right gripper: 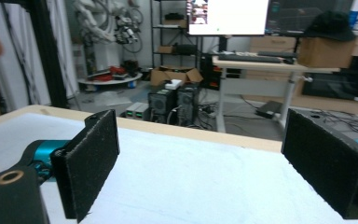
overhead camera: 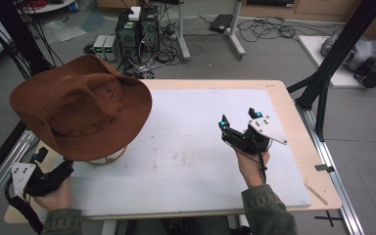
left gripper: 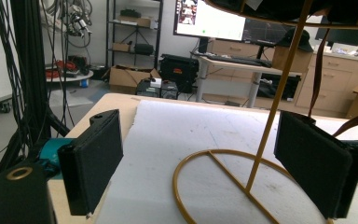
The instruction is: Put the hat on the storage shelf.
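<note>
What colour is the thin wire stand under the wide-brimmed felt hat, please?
The thin wire stand is yellow-gold, clearest in the left gripper view.

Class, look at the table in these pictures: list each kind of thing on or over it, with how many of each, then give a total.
Brown hat: 1
Yellow wire hat stand: 1
Hand-held grippers: 2, the left gripper and the right gripper, both open
Total: 4
</note>
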The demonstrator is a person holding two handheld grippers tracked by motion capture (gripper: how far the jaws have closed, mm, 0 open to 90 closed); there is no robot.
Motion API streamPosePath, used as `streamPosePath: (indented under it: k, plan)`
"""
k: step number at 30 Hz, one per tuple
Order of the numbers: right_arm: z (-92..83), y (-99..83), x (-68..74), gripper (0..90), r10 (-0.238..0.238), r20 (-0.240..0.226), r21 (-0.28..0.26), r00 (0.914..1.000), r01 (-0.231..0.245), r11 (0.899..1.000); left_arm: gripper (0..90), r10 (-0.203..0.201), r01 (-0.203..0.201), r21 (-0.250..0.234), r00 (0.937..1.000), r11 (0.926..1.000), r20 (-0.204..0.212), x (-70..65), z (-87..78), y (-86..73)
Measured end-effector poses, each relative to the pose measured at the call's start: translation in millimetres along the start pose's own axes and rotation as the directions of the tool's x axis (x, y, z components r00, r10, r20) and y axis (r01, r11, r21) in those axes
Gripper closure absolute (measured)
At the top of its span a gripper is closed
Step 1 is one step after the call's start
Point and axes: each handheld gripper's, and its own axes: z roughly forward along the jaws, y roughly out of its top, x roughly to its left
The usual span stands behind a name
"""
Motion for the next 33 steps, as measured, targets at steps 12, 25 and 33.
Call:
streamPosePath:
  k: [12,25,33]
  plan:
    - [-26.2,-32.2,-43.7,10.5,0.016,0.118,0.005,0.9928,-0.017,1.0,15.7,0.0,0.0,0.001,1.0,1.0,0.0,-1.3,-2.8,0.2]
    - [-44.7,-72.8,-73.7,10.5,0.073,0.213,0.0,0.9743,-0.074,0.997,15.7,-0.001,0.001,0.003,1.0,1.0,0.009,-2.3,-2.8,0.0]
    - [-45.3,-78.4,-75.8,10.5,0.114,0.226,0.006,0.9674,-0.119,0.993,15.7,0.001,-0.001,0.01,0.9999,0.9999,0.015,-3.2,-2.5,-0.6]
